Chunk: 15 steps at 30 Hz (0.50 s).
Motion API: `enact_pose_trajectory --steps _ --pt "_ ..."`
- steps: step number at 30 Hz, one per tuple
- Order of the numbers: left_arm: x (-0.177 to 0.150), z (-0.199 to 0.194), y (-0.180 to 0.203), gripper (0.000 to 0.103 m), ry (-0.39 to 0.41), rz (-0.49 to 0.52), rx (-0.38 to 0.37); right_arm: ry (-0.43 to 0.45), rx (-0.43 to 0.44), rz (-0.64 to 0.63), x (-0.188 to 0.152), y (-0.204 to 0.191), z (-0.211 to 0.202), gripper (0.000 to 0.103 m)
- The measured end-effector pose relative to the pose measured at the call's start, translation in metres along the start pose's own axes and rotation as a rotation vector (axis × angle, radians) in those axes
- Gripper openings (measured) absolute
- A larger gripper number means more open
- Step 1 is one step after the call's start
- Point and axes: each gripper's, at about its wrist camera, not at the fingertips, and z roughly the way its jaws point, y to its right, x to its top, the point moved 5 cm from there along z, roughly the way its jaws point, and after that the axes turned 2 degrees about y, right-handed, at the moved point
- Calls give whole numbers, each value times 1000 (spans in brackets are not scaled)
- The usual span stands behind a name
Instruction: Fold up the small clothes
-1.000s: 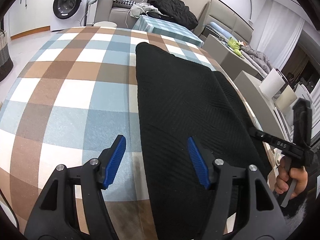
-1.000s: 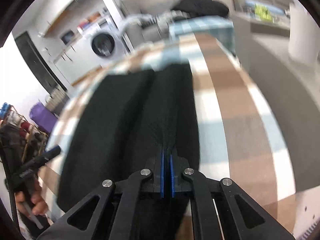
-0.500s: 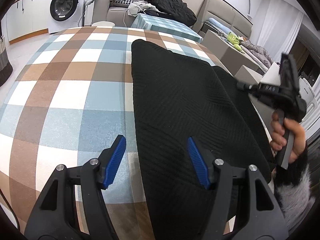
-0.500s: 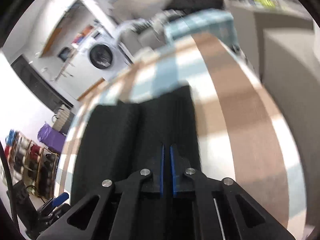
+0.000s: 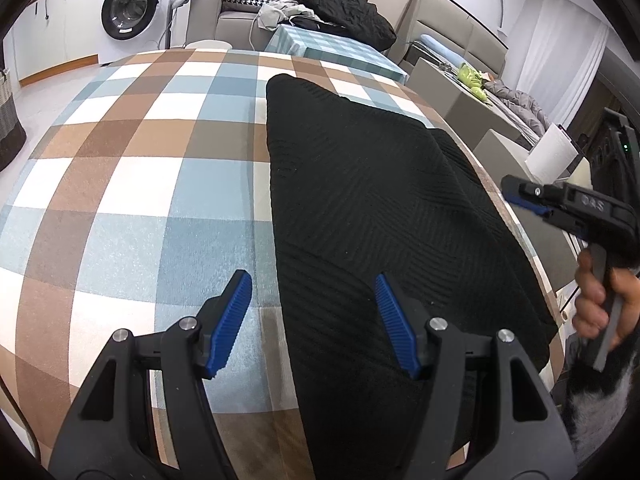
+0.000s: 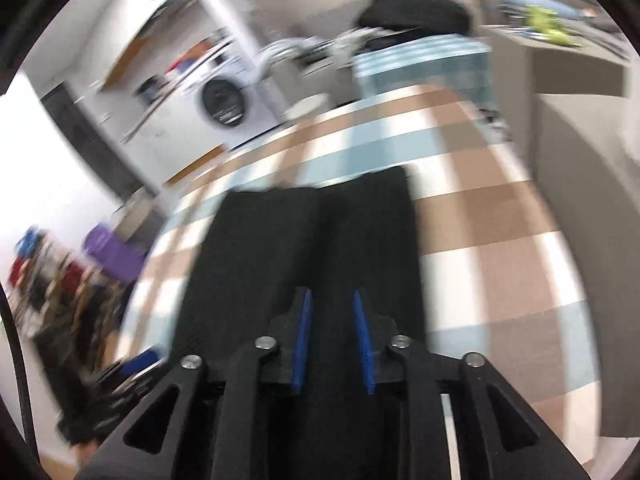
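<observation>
Both your left gripper point(image 5: 314, 322) and right gripper point(image 6: 333, 340) hang released; grab the black garment point(image 5: 372, 208) unevenly and the fold skews.

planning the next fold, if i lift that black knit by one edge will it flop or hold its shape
The black knit would probably flop: it lies limp, following the checked table, with a soft fold along one side. Its ribbed texture looks thick, so it may hang heavily and sag between grip points. That texture looks grippy, so slipping seems unlikely.
</observation>
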Motion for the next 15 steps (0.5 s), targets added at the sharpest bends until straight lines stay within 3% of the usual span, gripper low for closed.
enact_pose_trajectory --steps 2,4,5,6,11,15 --pt "0 -1 0 62 3 1 -2 -68 74 -8 -8 -17 17 32" --pt "1 -5 1 62 13 3 -1 -132 62 -15 -15 -23 37 32" --pt "1 -8 0 62 20 3 -3 -149 21 -26 -18 -23 45 26" --pt "2 -10 0 62 25 2 -3 -159 -24 -58 -21 -25 53 12" --pt "2 -14 -4 62 34 2 9 -50 -15 -103 -14 -40 19 8" --pt "-1 -7 -8 62 16 -6 21 -61 -116 -105 -23 -32 16 8"
